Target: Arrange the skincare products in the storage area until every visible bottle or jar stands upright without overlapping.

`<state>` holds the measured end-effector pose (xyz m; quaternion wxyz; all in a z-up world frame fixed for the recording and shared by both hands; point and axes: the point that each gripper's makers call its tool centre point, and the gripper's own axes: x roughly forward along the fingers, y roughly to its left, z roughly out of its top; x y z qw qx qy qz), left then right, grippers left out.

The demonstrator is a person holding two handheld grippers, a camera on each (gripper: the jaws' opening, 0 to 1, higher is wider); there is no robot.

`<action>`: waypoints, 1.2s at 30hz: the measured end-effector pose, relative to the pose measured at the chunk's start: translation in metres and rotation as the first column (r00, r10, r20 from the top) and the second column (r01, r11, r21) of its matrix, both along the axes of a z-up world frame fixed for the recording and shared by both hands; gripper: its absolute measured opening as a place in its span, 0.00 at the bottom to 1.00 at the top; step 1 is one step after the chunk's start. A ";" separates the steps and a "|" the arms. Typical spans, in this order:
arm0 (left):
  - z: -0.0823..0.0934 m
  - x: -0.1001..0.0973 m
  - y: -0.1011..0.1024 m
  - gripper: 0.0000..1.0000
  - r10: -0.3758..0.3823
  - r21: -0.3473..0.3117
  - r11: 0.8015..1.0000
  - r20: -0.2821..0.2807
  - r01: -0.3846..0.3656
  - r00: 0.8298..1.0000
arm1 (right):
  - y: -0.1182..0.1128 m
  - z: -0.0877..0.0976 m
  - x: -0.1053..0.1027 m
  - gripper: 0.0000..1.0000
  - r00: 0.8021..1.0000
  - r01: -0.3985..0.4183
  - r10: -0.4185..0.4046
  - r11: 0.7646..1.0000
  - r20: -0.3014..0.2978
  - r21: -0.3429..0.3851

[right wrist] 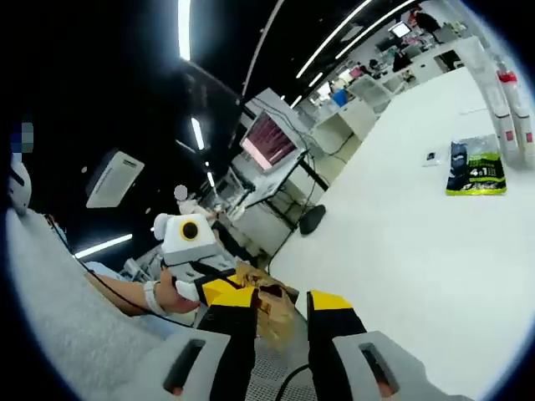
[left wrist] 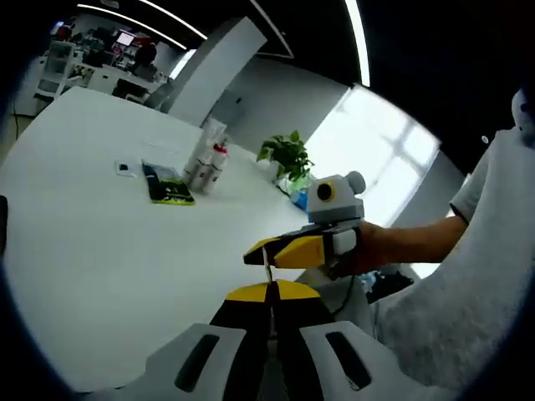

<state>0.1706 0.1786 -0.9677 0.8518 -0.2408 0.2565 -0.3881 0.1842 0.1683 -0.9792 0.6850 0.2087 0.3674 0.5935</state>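
Two white skincare bottles (left wrist: 207, 160) stand upright side by side far across the white table (left wrist: 92, 251); in the right gripper view the bottles (right wrist: 508, 100) sit at the right edge. A green and black packet (left wrist: 171, 193) lies flat in front of them, and the packet (right wrist: 476, 170) shows its printed face. My left gripper (left wrist: 267, 291) is shut with nothing in it, well short of the products. My right gripper (right wrist: 280, 299) is open near the table's edge. The right gripper (left wrist: 292, 249) is held by a hand just ahead of my left jaws.
A small dark item (left wrist: 125, 169) lies left of the packet. A potted plant (left wrist: 287, 154) stands at the table's far edge by the window. A blurred brown thing (right wrist: 272, 316) lies between my right jaws. Desks and a monitor (right wrist: 269, 138) stand beyond the table.
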 end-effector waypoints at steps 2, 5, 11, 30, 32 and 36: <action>0.002 0.000 0.001 0.00 0.003 -0.018 1.000 -0.003 -0.003 1.000 | 0.001 -0.001 -0.006 0.19 1.000 -0.012 0.012 1.000 -0.017 0.012; 0.002 0.002 0.003 0.00 0.017 -0.016 1.000 -0.001 -0.017 1.000 | 0.000 0.003 -0.008 0.06 1.000 -0.003 0.003 0.999 -0.007 0.042; 0.002 0.003 0.002 0.00 0.022 -0.039 0.999 -0.017 -0.022 1.000 | -0.003 0.009 -0.008 0.00 1.000 0.000 0.002 0.997 -0.022 0.075; 0.005 -0.004 -0.005 0.00 -0.031 -0.075 0.997 -0.040 0.028 0.999 | -0.005 0.035 0.005 0.00 0.979 0.124 -0.081 0.963 -0.185 0.238; 0.006 -0.003 -0.003 0.00 -0.019 -0.082 0.996 -0.044 0.015 0.999 | -0.004 0.035 0.006 0.00 0.982 0.125 -0.087 0.965 -0.166 0.232; 0.010 0.000 0.000 0.00 -0.006 -0.130 0.992 -0.064 -0.002 0.998 | -0.005 0.031 0.005 0.04 0.988 0.105 -0.076 0.971 -0.137 0.216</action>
